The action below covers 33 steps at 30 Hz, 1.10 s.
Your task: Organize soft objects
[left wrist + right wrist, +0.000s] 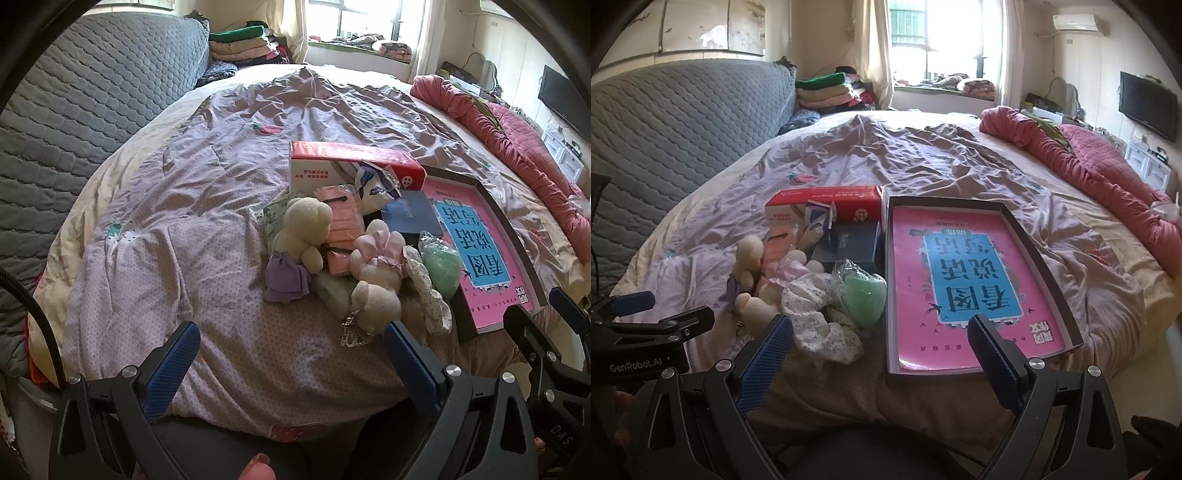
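Note:
A pile of soft things lies on the bed. It holds a cream teddy bear in a purple skirt, a second plush bear in a pink dress, a floral scrunchie and a green sponge in clear wrap. Right of the pile sits a shallow dark box with a pink book inside. My left gripper hovers open just in front of the pink-dressed bear, holding nothing. My right gripper is open too, near the scrunchie and the box's front edge.
A red-and-white carton, a dark blue box, a pink packet and a crumpled white wrapper lie behind the toys. The lilac quilt covers the bed. A red blanket is bunched at right, a grey headboard at left.

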Each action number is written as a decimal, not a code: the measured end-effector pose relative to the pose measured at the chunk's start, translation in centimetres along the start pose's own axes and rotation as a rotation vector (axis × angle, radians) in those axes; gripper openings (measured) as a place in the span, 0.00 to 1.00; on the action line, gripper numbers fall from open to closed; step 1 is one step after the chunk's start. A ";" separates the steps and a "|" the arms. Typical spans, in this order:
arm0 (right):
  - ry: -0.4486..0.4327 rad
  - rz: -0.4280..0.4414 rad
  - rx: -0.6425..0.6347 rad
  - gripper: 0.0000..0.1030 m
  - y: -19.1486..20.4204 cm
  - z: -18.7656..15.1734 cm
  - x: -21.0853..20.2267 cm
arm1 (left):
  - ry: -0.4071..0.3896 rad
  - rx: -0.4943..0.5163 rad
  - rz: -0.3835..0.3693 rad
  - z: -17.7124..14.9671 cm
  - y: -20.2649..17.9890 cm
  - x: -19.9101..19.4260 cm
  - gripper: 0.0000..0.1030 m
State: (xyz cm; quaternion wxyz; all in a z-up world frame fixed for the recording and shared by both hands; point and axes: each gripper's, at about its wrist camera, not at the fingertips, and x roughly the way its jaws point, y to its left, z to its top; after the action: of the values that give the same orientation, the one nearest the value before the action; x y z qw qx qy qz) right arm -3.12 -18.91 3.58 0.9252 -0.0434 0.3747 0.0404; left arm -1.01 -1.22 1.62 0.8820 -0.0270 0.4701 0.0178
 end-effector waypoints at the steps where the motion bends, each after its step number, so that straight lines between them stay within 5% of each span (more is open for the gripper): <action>1: 0.001 -0.001 -0.001 0.93 0.0 0.0 0.0 | -0.001 -0.001 0.001 0.0 0.0 0.0 0.97; 33: 0.029 0.007 -0.020 0.93 0.6 0.0 1.7 | 0.010 -0.041 0.007 0.1 1.4 1.5 0.97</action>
State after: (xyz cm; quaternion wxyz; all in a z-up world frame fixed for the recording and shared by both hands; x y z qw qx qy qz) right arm -1.97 -18.26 2.37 0.9191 -0.0520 0.3877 0.0467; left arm -0.12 0.22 0.38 0.8788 -0.0435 0.4742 0.0307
